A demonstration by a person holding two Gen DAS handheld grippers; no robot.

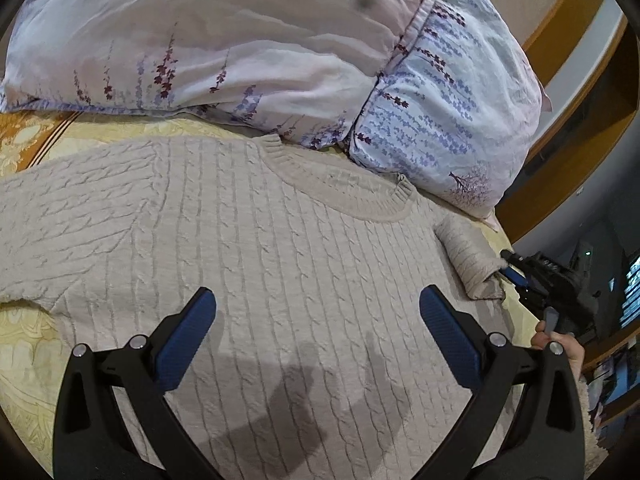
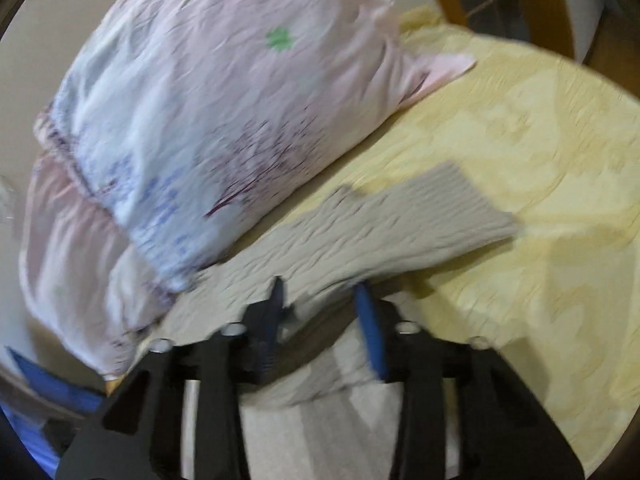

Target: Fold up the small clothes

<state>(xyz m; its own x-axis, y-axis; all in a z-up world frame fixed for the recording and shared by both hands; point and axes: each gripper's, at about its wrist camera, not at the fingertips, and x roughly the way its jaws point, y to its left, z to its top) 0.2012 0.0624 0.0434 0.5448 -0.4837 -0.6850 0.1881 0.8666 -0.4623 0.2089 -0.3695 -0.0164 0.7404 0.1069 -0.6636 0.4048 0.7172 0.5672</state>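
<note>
A beige cable-knit sweater [image 1: 248, 248] lies face up on the yellow patterned bedspread [image 1: 24, 344], its ribbed neckline [image 1: 340, 184] pointing toward the two floral pillows [image 1: 248, 40] at the head of the bed. My left gripper [image 1: 316, 320] hovers over the chest of the sweater with its blue pads [image 1: 188, 336] spread wide, grasping nothing.

My right gripper [image 2: 320, 308] is at the sweater's right sleeve [image 2: 380, 224]. In the left wrist view its tip meets the bunched sleeve edge, and in its own blurred view the knit runs across the fingertips, which stand part-way apart — whether they truly pinch the sleeve I cannot tell.

This knit looks thick, soft and floppy, with some weight to it. It will drape and sag rather than hold a crease, and the cable texture should give the pads good grip. I judge the sleeve is best taken near the cuff [image 2: 460, 196] and along the shoulder seam, so it can be laid across the chest without dragging the body — a pinch of one thin layer would stretch the stitches.
</note>
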